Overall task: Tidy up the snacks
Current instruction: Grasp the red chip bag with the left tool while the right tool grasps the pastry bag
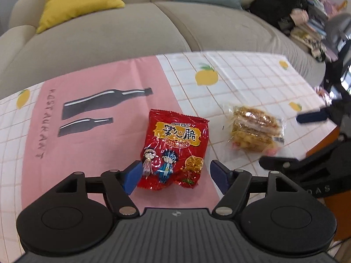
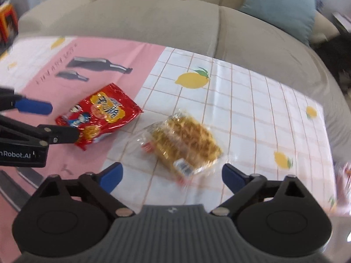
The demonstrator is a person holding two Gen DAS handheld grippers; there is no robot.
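A red snack bag [image 1: 174,149] with cartoon figures lies flat on the pink part of the tablecloth; it also shows in the right wrist view [image 2: 98,116]. My left gripper [image 1: 175,173] is open, its blue fingertips on either side of the bag's near end. A clear packet of golden fried snacks [image 1: 256,129] lies to its right on the white checked cloth. My right gripper [image 2: 172,175] is open just in front of that packet [image 2: 184,142], not touching it.
The table carries a pink and white lemon-print cloth [image 1: 241,81]. A beige sofa [image 1: 109,32] with yellow and blue cushions stands behind it. The left gripper shows at the left of the right wrist view [image 2: 43,120]. Clutter lies at the far right [image 1: 307,22].
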